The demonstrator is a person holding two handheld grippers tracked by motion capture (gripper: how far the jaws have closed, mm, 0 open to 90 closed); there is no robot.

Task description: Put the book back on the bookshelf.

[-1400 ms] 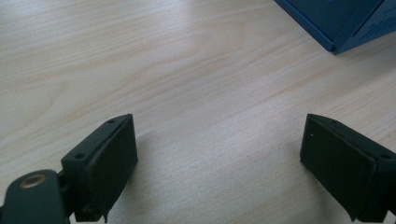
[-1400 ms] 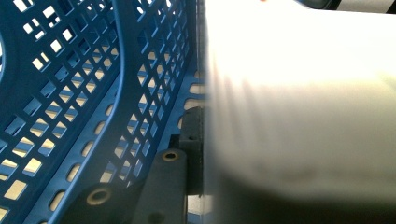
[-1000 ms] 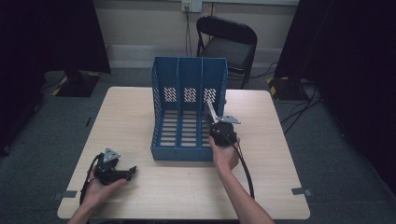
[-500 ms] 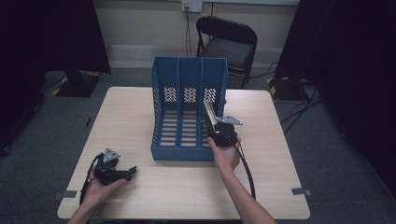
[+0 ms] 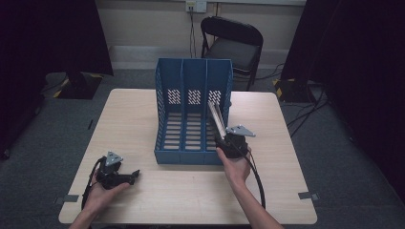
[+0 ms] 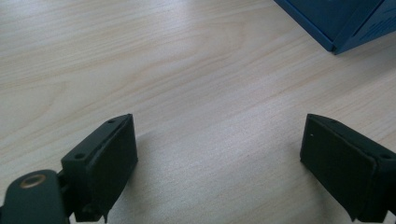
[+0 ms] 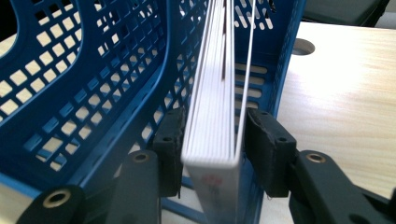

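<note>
A blue three-slot file rack [image 5: 193, 119] stands mid-table. A thin white book [image 5: 217, 118] leans inside its right-hand slot, spine toward the open front. My right gripper [image 5: 225, 142] sits at that slot's front. In the right gripper view the book [image 7: 215, 135] stands between the jaws of the right gripper [image 7: 212, 149], which have just been opening. A thin gap shows at the right pad [image 7: 261, 149], so the gripper is open. My left gripper [image 5: 133, 175] rests low over the table at the front left. Its jaws [image 6: 217, 158] are wide apart with bare wood between them.
The wooden table [image 5: 143, 109] has free room left and right of the rack. A corner of the rack [image 6: 345, 18] lies beyond the left gripper. A black folding chair [image 5: 234, 43] stands behind the table, with cables on the floor to the right.
The right gripper has drawn back a little toward the rack's front, leaving the book in the right-hand slot. The left hand has stayed put.
</note>
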